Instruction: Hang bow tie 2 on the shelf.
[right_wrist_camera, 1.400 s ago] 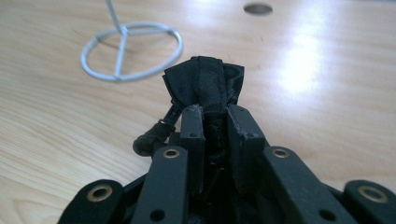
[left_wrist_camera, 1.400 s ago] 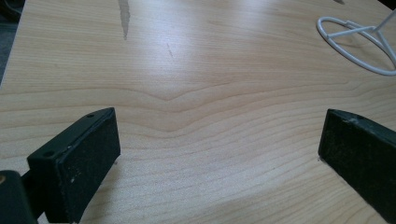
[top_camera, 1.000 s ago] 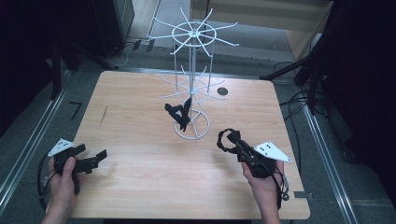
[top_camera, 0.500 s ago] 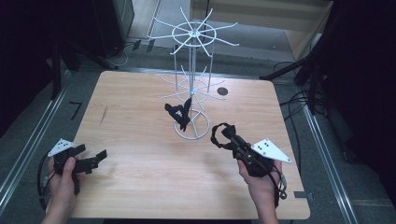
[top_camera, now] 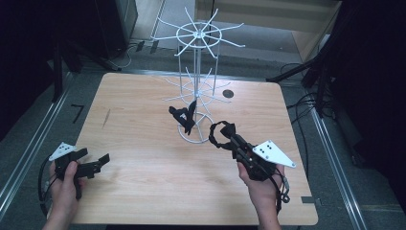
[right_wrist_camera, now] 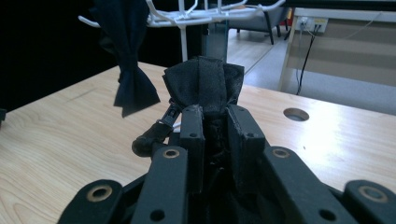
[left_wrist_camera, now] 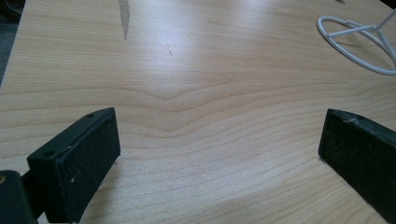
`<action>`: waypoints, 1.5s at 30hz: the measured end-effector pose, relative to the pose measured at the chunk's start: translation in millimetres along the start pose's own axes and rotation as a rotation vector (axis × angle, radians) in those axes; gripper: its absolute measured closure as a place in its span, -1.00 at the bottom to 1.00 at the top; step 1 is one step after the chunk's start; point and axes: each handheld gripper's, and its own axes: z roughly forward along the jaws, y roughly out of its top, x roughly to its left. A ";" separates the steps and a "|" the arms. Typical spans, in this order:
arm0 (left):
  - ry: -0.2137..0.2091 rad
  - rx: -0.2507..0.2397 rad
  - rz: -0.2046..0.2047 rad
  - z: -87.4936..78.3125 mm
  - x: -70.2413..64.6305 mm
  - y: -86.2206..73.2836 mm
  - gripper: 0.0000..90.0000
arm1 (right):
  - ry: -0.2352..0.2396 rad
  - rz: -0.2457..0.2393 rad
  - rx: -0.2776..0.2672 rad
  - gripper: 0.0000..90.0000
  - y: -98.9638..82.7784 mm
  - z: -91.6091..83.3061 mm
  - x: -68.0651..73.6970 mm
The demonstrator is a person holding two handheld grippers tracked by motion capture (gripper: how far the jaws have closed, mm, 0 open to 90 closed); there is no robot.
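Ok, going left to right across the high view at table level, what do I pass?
Left gripper, fingers open over bare wood → black bow tie hanging on the white wire rack → right gripper, shut on a second black bow tie with a strap loop.

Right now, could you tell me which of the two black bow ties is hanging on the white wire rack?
The bow tie hanging from a lower arm of the rack. The other bow tie is clamped in the right claw, off the rack.

A wooden table [top_camera: 143, 191] carries a white wire rack [top_camera: 196, 136].
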 end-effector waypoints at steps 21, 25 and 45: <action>0.000 0.000 0.000 0.1 0.0 0.0 -1.00 | 0.043 -0.022 -0.077 0.74 15.2 -7.3 15.0; 0.000 0.000 -0.001 0.1 0.0 0.1 -1.00 | 0.051 -0.029 -0.087 0.74 18.3 -8.7 17.7; -0.001 0.002 0.000 0.0 0.3 0.1 -1.00 | 0.078 -0.049 -0.112 0.74 34.5 -6.9 26.6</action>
